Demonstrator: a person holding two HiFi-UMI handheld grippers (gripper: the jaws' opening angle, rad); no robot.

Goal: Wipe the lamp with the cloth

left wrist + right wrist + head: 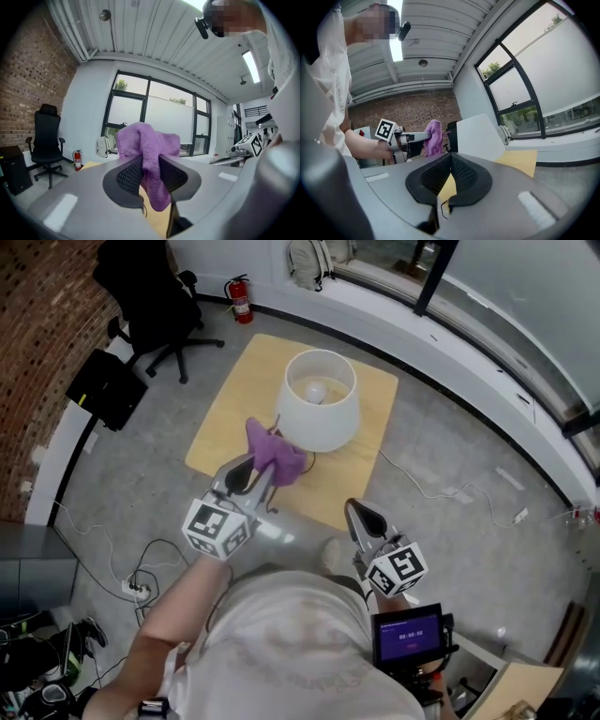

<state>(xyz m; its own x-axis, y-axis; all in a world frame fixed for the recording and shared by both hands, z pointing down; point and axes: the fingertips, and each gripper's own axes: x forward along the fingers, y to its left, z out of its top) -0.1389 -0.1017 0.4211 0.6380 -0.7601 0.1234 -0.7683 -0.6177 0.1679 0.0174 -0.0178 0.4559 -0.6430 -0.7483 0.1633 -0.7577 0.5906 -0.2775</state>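
Left gripper [263, 472] fingers [129, 176] clenched on purple fluffy cloth [275, 452]: soft, limp, light; I hold it mid-fold. White shaded lamp [320, 401], frame centre, looks tippy: wipe gently. Right gripper [360, 515] closed, empty.

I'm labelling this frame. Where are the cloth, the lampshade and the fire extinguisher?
cloth [275, 454], head view, middle of the bunched purple fabric.
lampshade [320, 426], head view, its white outer wall.
fire extinguisher [243, 302], head view, its red body.
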